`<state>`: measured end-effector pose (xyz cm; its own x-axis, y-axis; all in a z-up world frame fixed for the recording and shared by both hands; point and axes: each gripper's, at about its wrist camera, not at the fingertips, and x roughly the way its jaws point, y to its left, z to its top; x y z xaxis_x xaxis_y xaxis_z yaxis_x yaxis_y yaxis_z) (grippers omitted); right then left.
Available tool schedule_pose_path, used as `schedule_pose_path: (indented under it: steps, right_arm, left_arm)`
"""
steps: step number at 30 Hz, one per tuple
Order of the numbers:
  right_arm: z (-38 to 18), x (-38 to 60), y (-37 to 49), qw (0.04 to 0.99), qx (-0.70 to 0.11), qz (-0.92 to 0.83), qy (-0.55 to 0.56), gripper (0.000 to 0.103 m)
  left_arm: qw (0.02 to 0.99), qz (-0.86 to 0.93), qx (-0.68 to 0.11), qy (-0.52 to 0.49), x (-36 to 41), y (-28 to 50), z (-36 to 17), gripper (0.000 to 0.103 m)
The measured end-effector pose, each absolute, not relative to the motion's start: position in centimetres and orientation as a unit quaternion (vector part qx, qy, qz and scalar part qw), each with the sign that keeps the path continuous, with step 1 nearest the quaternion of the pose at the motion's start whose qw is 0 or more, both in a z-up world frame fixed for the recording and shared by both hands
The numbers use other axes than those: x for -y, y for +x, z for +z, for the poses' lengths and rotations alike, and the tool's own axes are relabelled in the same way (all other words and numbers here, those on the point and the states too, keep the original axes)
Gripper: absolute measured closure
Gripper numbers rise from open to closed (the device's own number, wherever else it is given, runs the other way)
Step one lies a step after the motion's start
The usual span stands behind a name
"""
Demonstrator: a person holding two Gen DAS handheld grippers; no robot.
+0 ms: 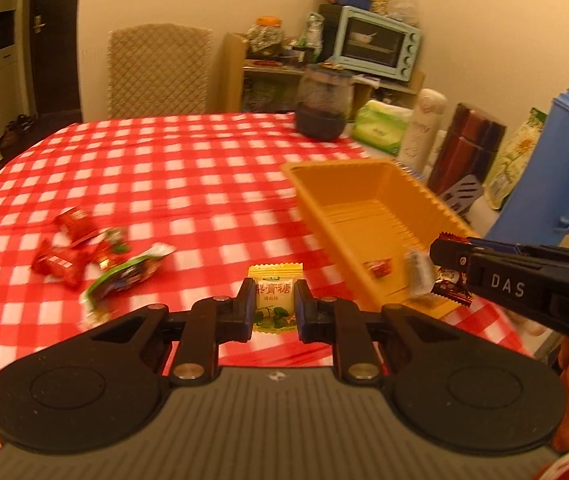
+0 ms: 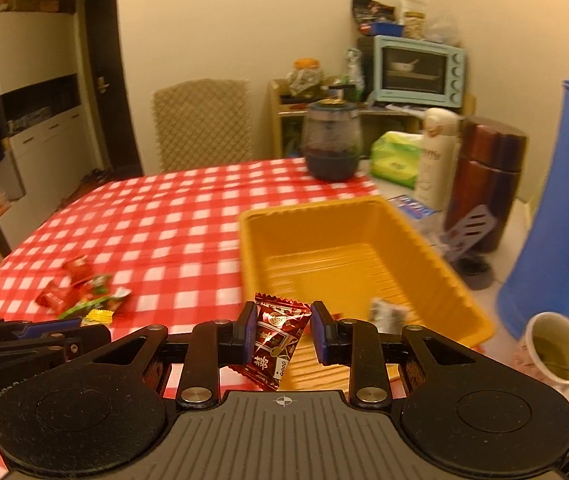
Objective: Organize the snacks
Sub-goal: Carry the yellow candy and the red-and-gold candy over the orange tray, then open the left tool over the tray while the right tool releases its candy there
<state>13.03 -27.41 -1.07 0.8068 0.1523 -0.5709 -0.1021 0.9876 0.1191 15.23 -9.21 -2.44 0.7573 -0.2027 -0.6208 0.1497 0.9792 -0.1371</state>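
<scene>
PROGRESS: two or three wrapped snacks lie in the ribbed orange plastic bin point(image 2: 364, 264), a cluster point(image 1: 84, 256) waits on the red-checked bench point(image 1: 188, 184) | LEFT hand-held gripper point(image 1: 275, 304): clamped on yellow square candy packet point(image 1: 275, 296), bin ahead-right | RIGHT hand-held gripper point(image 2: 280, 330): pinching dark-red foil candy point(image 2: 274, 340), tilted down, bin just ahead

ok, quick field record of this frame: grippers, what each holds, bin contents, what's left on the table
left gripper: shut on yellow candy
right gripper: shut on dark red candy
bin: yellow-orange, open, on the checked tablecloth
bin contents: a red wrapper and a silvery wrapper, both blurred
left on table: loose pile of red and green snacks, well apart from the bin
nearby: paper cup with greenish drink, blue jug
</scene>
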Motion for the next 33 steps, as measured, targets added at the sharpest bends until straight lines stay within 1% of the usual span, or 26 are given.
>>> schedule_pose_path:
  steps: [11, 20, 33]
  right_arm:
    - [-0.3, 32.2, 14.7, 0.954, -0.296, 0.037, 0.033, 0.074]
    - [-0.7, 34.7, 17.0, 0.951, -0.304, 0.036, 0.047, 0.074]
    - [-2.7, 36.6, 19.3, 0.945, -0.322, 0.027, 0.059, 0.074]
  left_arm:
    - [0.933, -0.134, -0.332, -0.039, 14.4, 17.7, -1.5, 0.086]
    - [0.929, -0.153, -0.336, -0.037, 16.9, 19.8, -1.4, 0.086]
    - [0.918, -0.180, -0.353, -0.039, 19.5, 23.1, -3.7, 0.084]
